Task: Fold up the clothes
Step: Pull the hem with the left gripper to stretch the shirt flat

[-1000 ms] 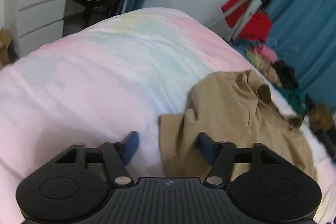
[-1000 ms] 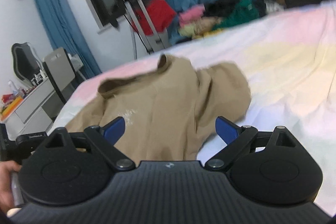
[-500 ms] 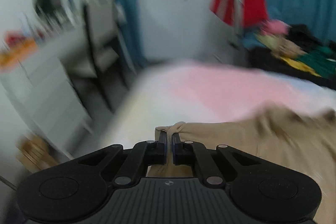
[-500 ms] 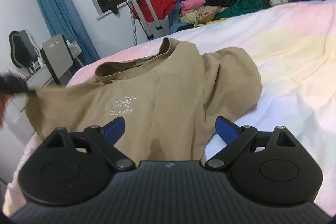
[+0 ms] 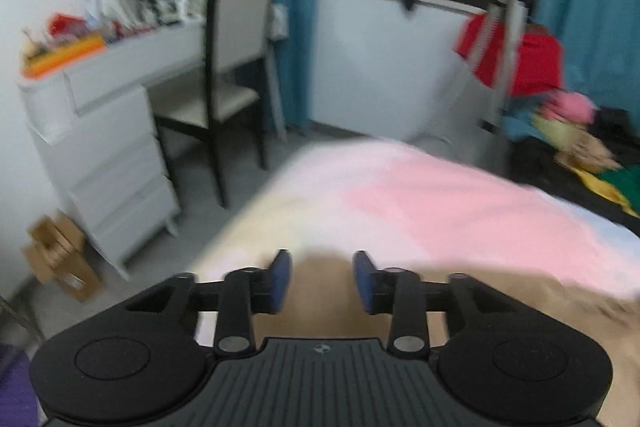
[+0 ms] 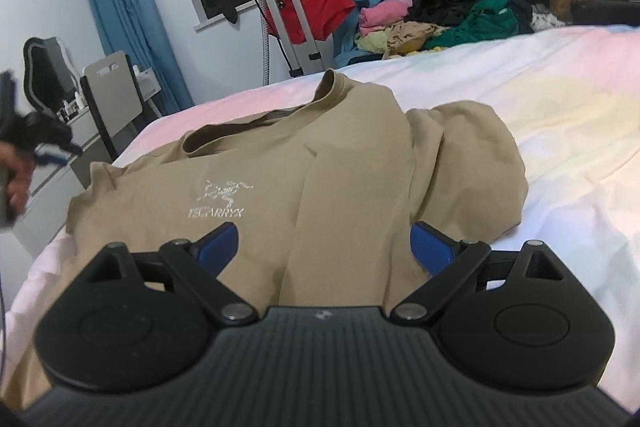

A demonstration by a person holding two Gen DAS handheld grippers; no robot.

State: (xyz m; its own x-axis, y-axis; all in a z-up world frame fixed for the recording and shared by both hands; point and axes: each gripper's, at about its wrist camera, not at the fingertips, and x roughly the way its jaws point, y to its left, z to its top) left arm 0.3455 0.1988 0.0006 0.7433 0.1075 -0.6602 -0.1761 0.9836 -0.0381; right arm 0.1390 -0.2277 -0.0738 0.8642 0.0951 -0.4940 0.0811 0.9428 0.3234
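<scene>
A tan T-shirt [image 6: 320, 167] with a white chest logo lies front up on the pastel bed sheet [image 6: 560, 131]. Its right side is still bunched into folds. My right gripper [image 6: 324, 243] is open and empty, hovering over the shirt's lower part. My left gripper [image 5: 322, 281] is open, just above the shirt's left edge [image 5: 320, 307] near the bed's corner; nothing is between its pads. The left gripper also shows blurred in the right wrist view [image 6: 36, 135], off the shirt's left sleeve.
A pile of mixed clothes [image 6: 440, 23] and a red garment on a metal stand [image 6: 312, 7] lie beyond the bed. A white desk with drawers [image 5: 108, 131] and a chair [image 5: 224, 67] stand left of the bed. A cardboard box [image 5: 60, 259] sits on the floor.
My left gripper closed on the shirt's left edge, pulled it out toward the bed's corner, then opened and let it go. The shirt now lies spread wider. The right gripper stayed open.
</scene>
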